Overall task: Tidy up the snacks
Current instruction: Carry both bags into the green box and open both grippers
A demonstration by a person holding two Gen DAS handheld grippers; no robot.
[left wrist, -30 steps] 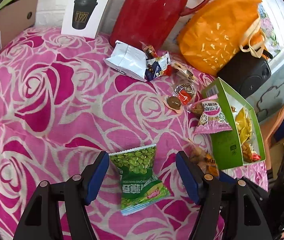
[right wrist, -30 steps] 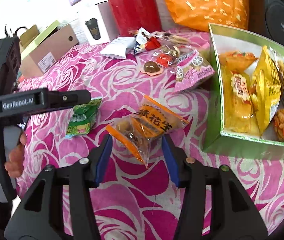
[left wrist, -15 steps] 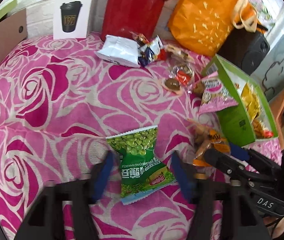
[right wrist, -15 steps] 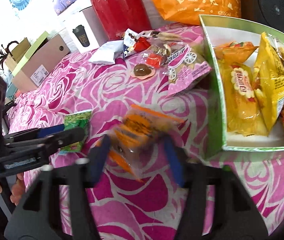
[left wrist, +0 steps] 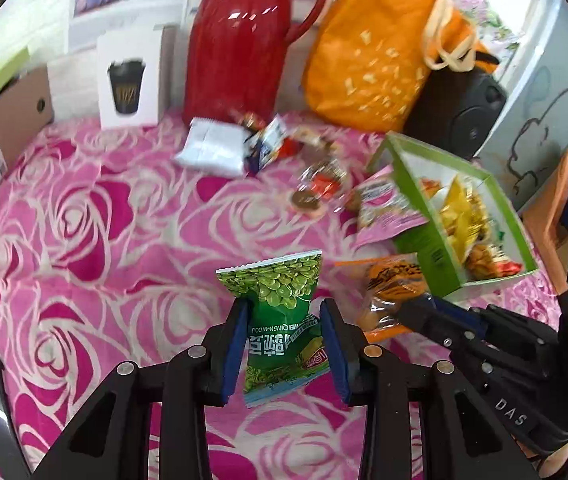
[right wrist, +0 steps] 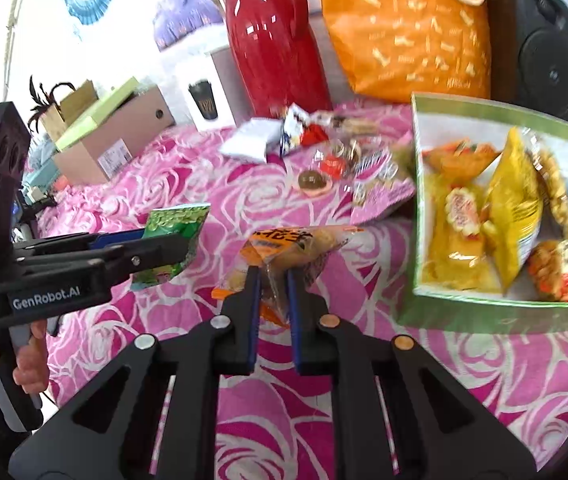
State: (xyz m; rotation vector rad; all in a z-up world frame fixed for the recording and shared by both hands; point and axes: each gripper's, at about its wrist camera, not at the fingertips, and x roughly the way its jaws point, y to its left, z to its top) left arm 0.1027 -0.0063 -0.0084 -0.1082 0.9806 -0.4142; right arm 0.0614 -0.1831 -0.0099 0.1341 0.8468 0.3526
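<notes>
My left gripper [left wrist: 283,312] is shut on a green pea snack packet [left wrist: 280,320], lifted off the pink rose cloth. In the right wrist view that packet [right wrist: 172,232] sticks out of the left gripper [right wrist: 180,246] at the left. My right gripper [right wrist: 274,276] is shut on an orange-and-clear peanut snack bag [right wrist: 295,244], also raised; the same bag [left wrist: 391,292] shows in the left wrist view. A green box [right wrist: 417,168] holding several snack packets lies at the right. A pink packet [right wrist: 383,196] leans against its left wall.
At the back stand a red jug [left wrist: 244,40], an orange bag [left wrist: 371,52], a black speaker [left wrist: 459,108], a white cup box [left wrist: 128,80] and a cardboard box [left wrist: 0,136]. A white packet [left wrist: 212,152] and small sweets [left wrist: 315,184] lie mid-cloth. A hand [right wrist: 24,364] holds the left gripper.
Both grippers closed from open onto their packets and lifted them: the left took the green pea packet, the right took the orange peanut bag.
</notes>
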